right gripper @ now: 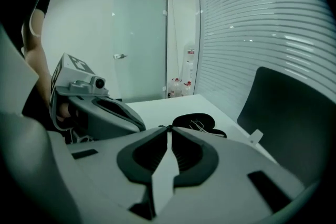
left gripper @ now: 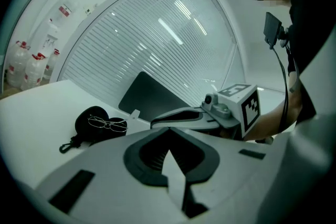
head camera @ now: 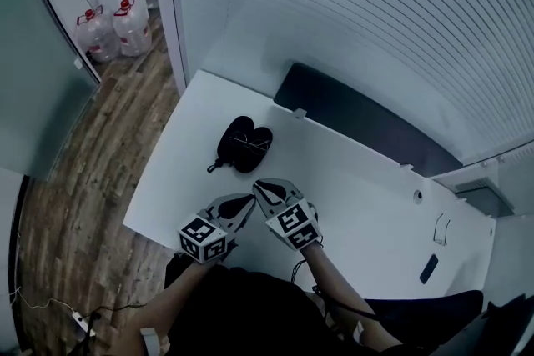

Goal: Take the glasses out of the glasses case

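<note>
holds left gripper (left gripper: pixel 169 130) and right gripper (right gripper: pixel 169 128) with fingers together, empty, short of thin wire-rimmed glasses (left gripper: pixel 107 123) atop open black soft case (left gripper: pixel 84 131).

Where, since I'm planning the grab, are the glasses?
Head view: the glasses lie on the open case, on the white table's left part, ahead of the left gripper.

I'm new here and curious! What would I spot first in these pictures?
The open black glasses case in the middle of the white table, with glasses lying in it. Nearer the person, the left gripper and right gripper are side by side, fingers shut, holding nothing.
</note>
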